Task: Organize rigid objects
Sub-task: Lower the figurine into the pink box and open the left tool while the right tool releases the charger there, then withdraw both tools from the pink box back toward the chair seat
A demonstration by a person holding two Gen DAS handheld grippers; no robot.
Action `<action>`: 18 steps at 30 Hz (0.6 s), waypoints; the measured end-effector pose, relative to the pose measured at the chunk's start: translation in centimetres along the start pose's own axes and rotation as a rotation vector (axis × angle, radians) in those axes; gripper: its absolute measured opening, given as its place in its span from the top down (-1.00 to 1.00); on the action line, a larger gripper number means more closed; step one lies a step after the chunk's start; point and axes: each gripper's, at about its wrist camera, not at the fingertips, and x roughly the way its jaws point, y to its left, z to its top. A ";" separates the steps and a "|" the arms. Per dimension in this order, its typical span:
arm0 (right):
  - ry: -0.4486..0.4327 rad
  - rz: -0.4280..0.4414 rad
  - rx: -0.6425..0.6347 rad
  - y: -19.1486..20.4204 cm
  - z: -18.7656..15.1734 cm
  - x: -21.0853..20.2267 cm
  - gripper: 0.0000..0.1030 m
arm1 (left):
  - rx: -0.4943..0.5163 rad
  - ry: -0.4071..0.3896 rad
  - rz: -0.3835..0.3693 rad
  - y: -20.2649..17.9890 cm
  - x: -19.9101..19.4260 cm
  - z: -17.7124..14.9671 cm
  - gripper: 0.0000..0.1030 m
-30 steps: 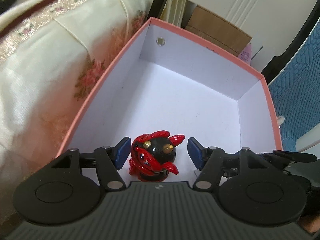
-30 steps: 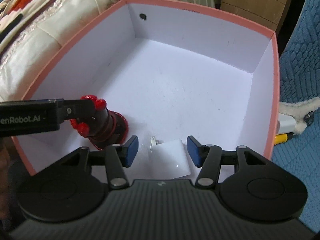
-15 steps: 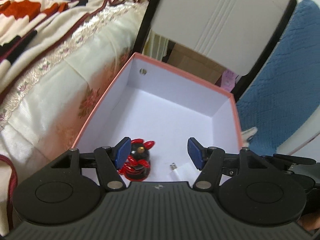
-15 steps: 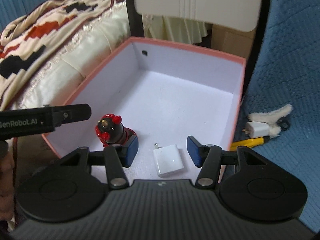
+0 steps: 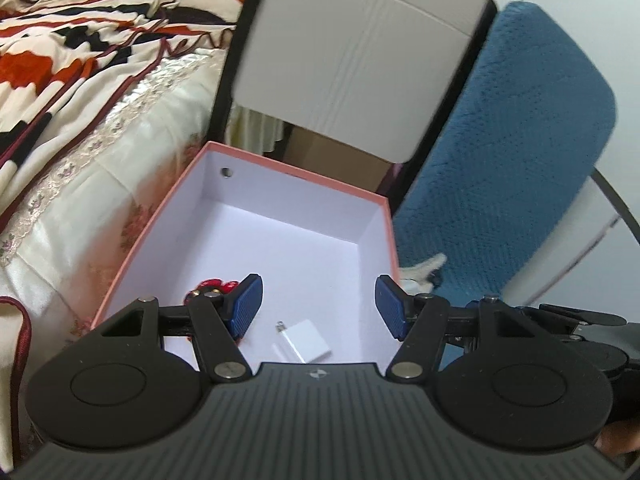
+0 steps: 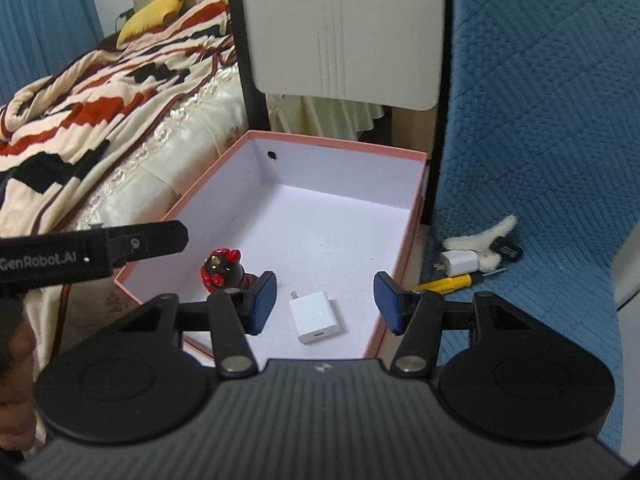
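Both grippers have pulled up and back from the box since a second ago; then the left gripper bracketed the figurine low inside, now both views look down on it from well above the near rim.

Left gripper (image 5: 318, 306): jaws apart, nothing between them, hovering over the near end of the pink box (image 5: 382, 200). Right gripper (image 6: 325, 304): jaws apart too, nothing held, also above the near end. The left gripper's side shows as a black bar at the left of the right wrist view, over the box's left wall.

Red-and-black figurine (image 6: 222, 270): glossy black rounded body, red horn-like bumps on top, red markings on the sides. It stands on the white box floor in the near-left corner, close to the left wall. In the left wrist view only its red top (image 5: 210, 286) shows, the rest hidden behind the left finger.

White charger (image 6: 317, 316): flat square block, two metal prongs pointing toward the far wall, port on the near edge. It lies flat on the box floor near the front, right of the figurine and apart from it.

The rest of the box floor is bare white; a small round hole sits in the far wall.

Outside the box, on the blue quilted cover (image 6: 540, 160) to the right: a second white charger (image 6: 460, 262), a yellow-handled tool (image 6: 448, 281), a fluffy white piece (image 6: 486, 240) with a small black item touching it.
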 end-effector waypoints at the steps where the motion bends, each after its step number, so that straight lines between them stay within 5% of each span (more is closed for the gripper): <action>1: -0.007 -0.001 0.002 -0.1 -0.1 -0.5 -0.10 | 0.003 -0.003 -0.005 -0.3 -0.4 -0.1 -0.32; 18: -0.121 -0.068 0.082 -3.3 -4.1 -8.4 -0.10 | 0.081 -0.049 -0.070 -6.4 -4.9 -4.1 -0.32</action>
